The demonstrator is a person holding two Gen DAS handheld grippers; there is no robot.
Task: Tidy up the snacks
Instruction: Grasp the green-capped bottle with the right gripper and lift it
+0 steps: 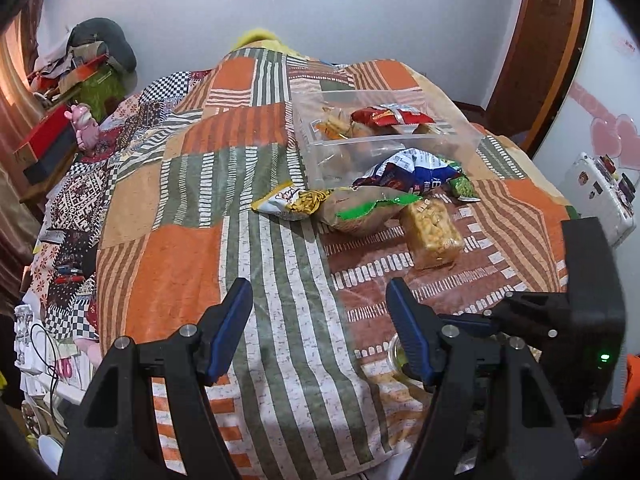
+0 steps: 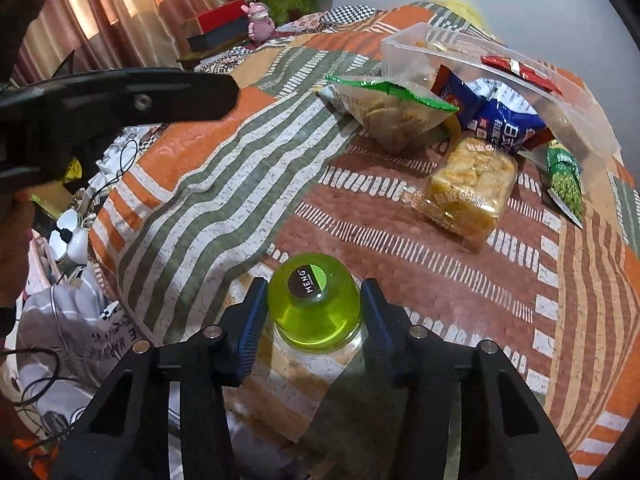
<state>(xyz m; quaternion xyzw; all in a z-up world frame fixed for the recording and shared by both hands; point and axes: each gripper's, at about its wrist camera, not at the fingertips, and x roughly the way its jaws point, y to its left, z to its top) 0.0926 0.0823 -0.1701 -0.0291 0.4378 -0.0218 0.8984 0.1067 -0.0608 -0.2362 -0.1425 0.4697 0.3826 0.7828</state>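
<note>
The right claw (image 2: 314,312) squeezes the green-lidded jar (image 2: 316,304) at six o'clock, the left claw (image 1: 320,328) hangs open and empty, and the smooth jar could slip out.

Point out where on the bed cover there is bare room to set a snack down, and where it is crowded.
Bare: the green-and-white striped patch between the left tool and the snack packets, and the orange patch to its left. Crowded: the packets heaped before the clear bin, around the green-edged bag and the yellow block pack.
</note>
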